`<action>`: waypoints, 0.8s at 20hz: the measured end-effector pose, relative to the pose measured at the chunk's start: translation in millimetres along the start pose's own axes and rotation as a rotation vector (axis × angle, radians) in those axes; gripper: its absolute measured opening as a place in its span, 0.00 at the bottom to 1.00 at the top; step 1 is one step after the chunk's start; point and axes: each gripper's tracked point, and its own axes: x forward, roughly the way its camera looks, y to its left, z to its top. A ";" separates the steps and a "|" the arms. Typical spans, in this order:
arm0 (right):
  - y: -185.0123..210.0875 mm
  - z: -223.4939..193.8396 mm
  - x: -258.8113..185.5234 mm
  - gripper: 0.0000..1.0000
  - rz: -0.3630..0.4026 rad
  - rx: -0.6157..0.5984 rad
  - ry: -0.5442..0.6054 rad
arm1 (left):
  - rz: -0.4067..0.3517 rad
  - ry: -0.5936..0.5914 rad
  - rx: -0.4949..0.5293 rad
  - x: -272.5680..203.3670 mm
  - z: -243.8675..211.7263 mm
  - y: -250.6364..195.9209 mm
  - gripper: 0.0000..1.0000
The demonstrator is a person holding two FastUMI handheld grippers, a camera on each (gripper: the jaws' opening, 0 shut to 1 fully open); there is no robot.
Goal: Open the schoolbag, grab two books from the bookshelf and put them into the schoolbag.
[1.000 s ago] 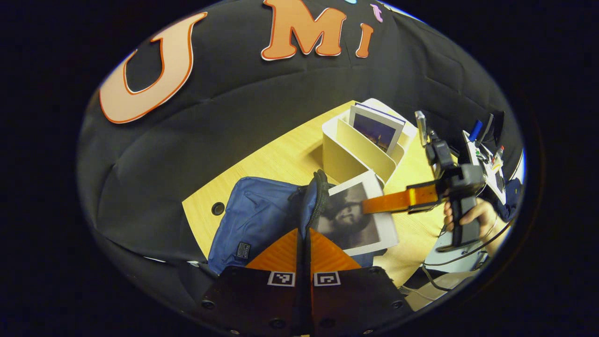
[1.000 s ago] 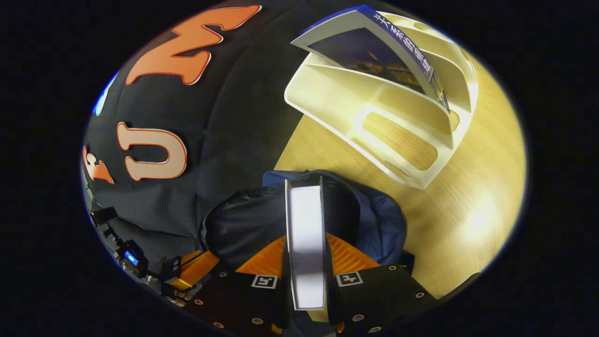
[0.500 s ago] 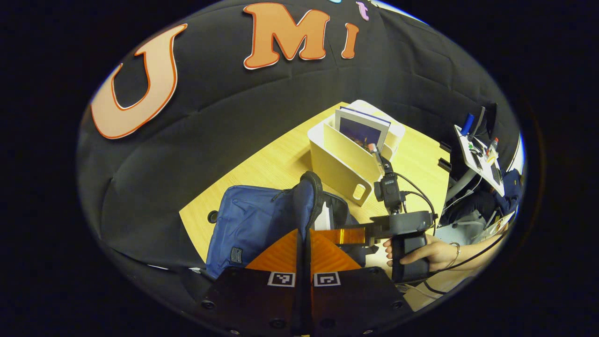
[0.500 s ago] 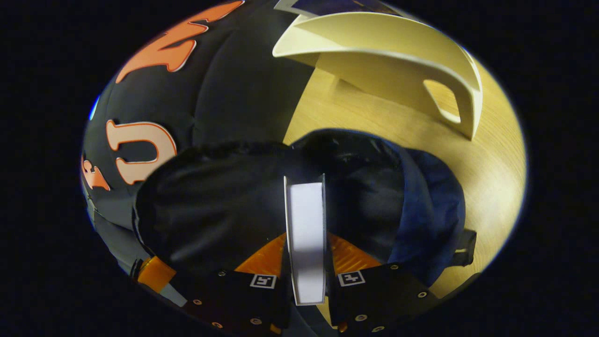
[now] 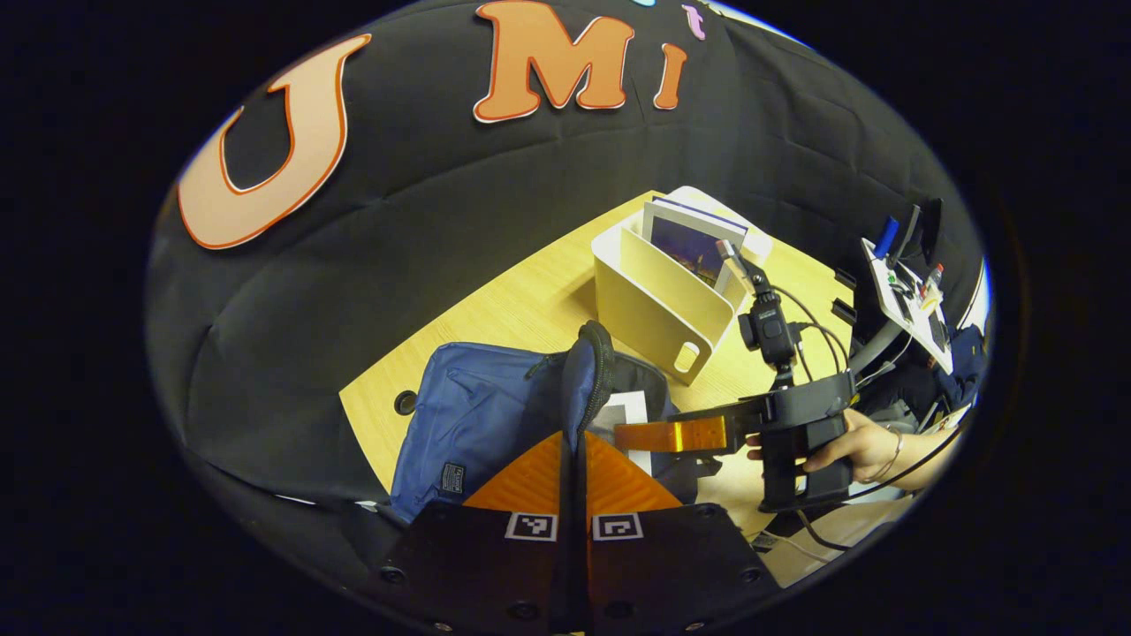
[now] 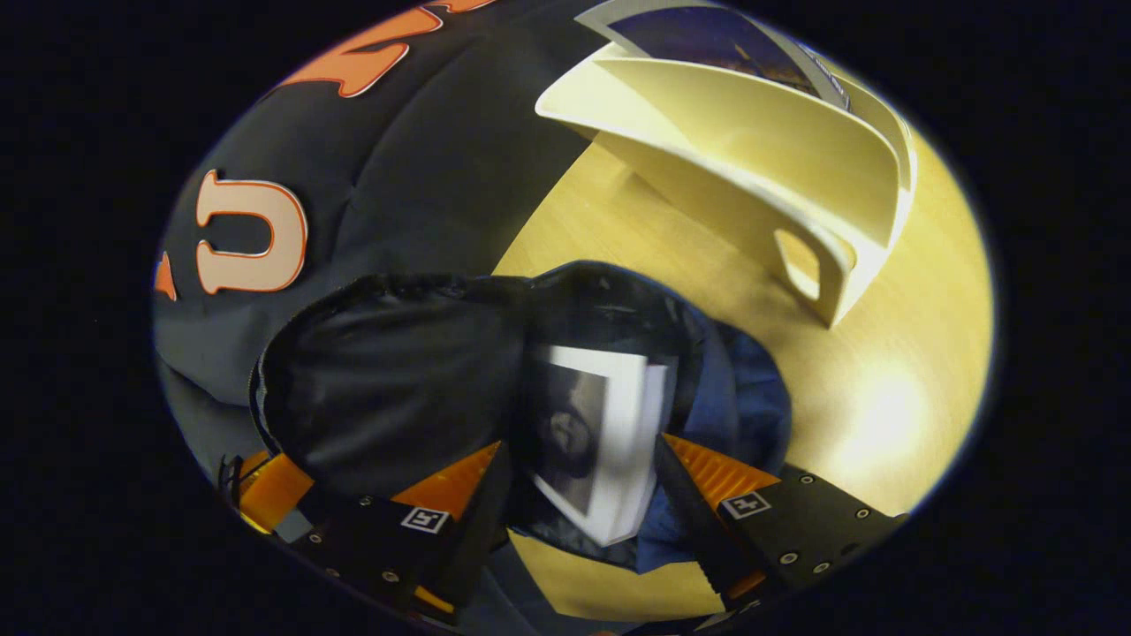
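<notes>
the blue fabric schoolbag lies on the pale wooden table with its mouth open, and its zipped flap stands upright at the near edge; the left gripper holds that flap, its two fingers closed tight together on the fabric, so the opening stays lifted; in the right gripper view the black lining of the bag bulges up beside the opening, and a white-edged book with a dark grey portrait cover sits tilted inside the mouth, partly down in the bag; the right gripper has its fingers spread wide on either side of the book, and neither finger presses on it (the book looks free between them, though whether a tip grazes it cannot be told); in the left gripper view the same gripper reaches in from the right toward the bag's mouth, with a hand wrapped round its handle, and a sliver of the book's white cover shows in the opening; just beyond the bag stands the cream plastic bookshelf with slanted dividers, and a second book with a dark blue cover leans upright in its far compartment.
</notes>
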 end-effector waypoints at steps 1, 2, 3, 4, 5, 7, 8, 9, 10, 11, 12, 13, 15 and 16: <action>-7.5 0.1 -10.3 0.96 -0.012 -0.011 0.008 | 0.000 -0.001 0.004 -0.3 0.8 0.4 0.01; -14.6 0.5 -15.4 0.97 -0.028 -0.033 0.013 | -0.004 -0.002 0.004 0.3 0.5 -0.8 0.08; -22.1 0.1 -22.8 0.97 -0.052 -0.062 0.018 | -0.007 -0.003 -0.001 1.4 1.3 -2.4 0.01; -29.8 0.9 -30.2 0.97 -0.071 -0.085 0.021 | -0.011 -0.001 -0.009 2.4 -0.5 -2.4 0.01; -34.4 0.8 -38.1 0.97 -0.079 -0.107 0.028 | -0.014 -0.001 -0.017 4.0 -1.0 -3.3 0.01; -47.6 1.9 -58.3 0.97 -0.097 -0.157 0.048 | -0.015 -0.002 -0.025 6.2 -3.5 -3.2 0.01; -55.0 2.5 -69.3 0.97 -0.109 -0.191 0.065 | -0.017 0.000 -0.029 6.7 -5.3 -3.4 0.01; -62.9 1.5 -83.4 0.97 -0.122 -0.236 0.095 | -0.018 0.004 -0.033 7.5 -6.8 -5.4 0.01; -72.8 4.7 -98.5 0.97 -0.143 -0.288 0.112 | -0.019 0.006 -0.039 7.8 -8.2 -6.0 0.01; -83.7 11.4 -113.5 0.97 -0.173 -0.344 0.120 | -0.021 0.009 -0.043 9.1 -8.8 -8.4 0.01; -95.3 19.5 -127.9 0.97 -0.209 -0.398 0.125 | -0.022 0.012 -0.047 10.1 -8.7 -9.4 0.01; -104.8 30.4 -142.9 0.97 -0.240 -0.436 0.124 | -0.020 0.015 -0.051 11.3 -9.3 -10.4 0.01; -114.0 58.3 -172.1 0.97 -0.275 -0.453 0.106 | -0.015 0.023 -0.061 13.8 -11.5 -13.5 0.01; -115.2 74.7 -185.9 1.00 -0.291 -0.458 0.089 | -0.016 0.026 -0.063 14.6 -10.3 -14.5 0.01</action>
